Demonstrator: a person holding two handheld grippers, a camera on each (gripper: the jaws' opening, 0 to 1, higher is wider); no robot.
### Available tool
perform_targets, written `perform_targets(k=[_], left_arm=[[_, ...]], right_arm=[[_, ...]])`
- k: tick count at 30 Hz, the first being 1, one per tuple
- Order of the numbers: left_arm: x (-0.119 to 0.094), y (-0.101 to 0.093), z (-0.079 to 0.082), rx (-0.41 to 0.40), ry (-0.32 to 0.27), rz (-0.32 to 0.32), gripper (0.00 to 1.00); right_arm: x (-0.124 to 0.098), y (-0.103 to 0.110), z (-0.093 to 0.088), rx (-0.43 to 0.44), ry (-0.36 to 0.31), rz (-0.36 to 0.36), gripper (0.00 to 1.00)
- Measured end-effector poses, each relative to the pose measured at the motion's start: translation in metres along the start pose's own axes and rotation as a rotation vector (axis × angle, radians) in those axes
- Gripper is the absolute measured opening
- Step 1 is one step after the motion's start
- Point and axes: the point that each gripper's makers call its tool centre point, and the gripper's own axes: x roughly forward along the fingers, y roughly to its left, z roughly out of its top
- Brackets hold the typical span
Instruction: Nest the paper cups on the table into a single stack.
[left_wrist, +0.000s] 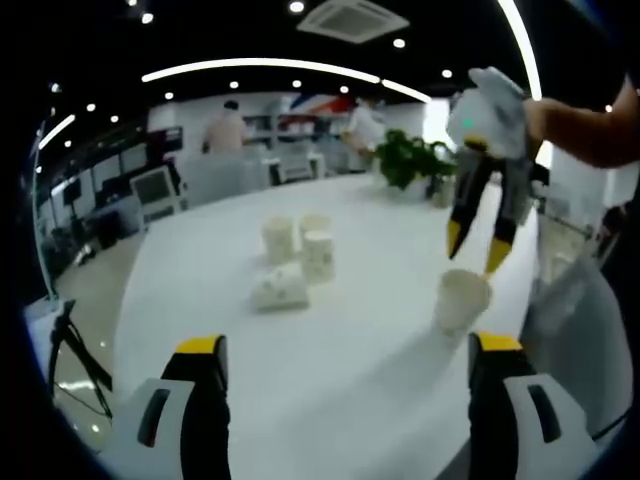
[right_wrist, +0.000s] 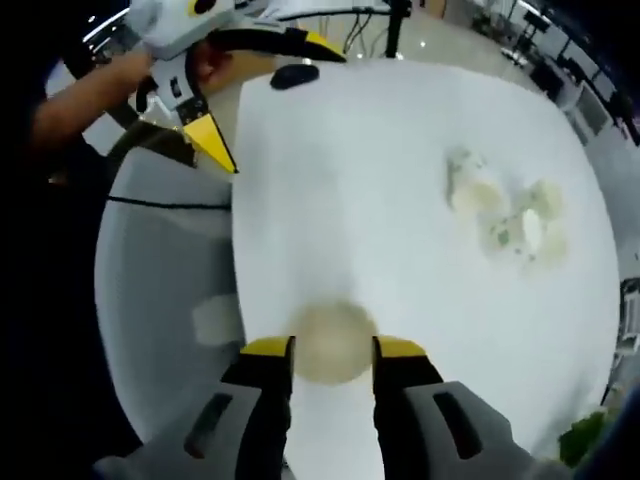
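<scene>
White counter: I work over a broad, pale counter (left_wrist: 330, 350) in an open office.
Near cup: one paper cup (left_wrist: 461, 300) stands upright close to the counter's near edge, well apart from the rest.
Far cups: a cluster of paper cups (left_wrist: 298, 258) sits toward the middle; three upright, one lying on its side in front of them.
Right gripper: my right gripper (left_wrist: 478, 248) hangs just above the near cup, yellow tips pointing down at its rim. In the right gripper view the cup's open mouth (right_wrist: 330, 343) shows between the jaws, which stand narrow but not on it.
Left gripper: my left gripper (left_wrist: 345, 345) hovers low over the counter, jaws wide, holding nothing.
Step in hand, as I judge it: taking the near cup.
Doing it well: I would lower straight, pinch one wall at the rim lightly so the paper keeps its shape, then carry it upright to the cluster.
Risk: squeezing hard could crush the rim and spoil the nesting.
</scene>
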Motion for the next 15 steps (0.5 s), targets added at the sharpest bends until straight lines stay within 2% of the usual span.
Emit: perform_targets(k=[2, 4, 8, 9, 10, 12, 15], left_arm=[[0.0, 0.0, 0.001, 0.002, 0.001, -0.001, 0.99], [0.001, 0.002, 0.003, 0.006, -0.002, 0.0, 0.99], [0.003, 0.004, 0.011, 0.011, -0.015, -0.004, 0.99], [0.003, 0.004, 0.012, 0.012, -0.015, -0.004, 0.99], [0.004, 0.004, 0.012, 0.014, -0.016, -0.004, 0.99], [0.006, 0.005, 0.013, 0.018, -0.017, -0.007, 0.99], [0.009, 0.006, 0.015, 0.019, -0.023, -0.011, 0.99]], right_arm=[[-0.007, -0.006, -0.002, 0.015, -0.034, -0.016, 0.36], [-0.012, -0.011, -0.003, 0.037, -0.068, -0.022, 0.36], [-0.026, -0.028, -0.004, 0.092, -0.195, -0.076, 0.38], [-0.03, -0.036, -0.002, 0.097, -0.254, -0.108, 0.38], [-0.032, -0.039, -0.003, 0.107, -0.269, -0.12, 0.41], [-0.038, -0.052, -0.006, 0.113, -0.339, -0.168, 0.46], [-0.046, -0.06, -0.016, 0.177, -0.418, -0.185, 0.49]])
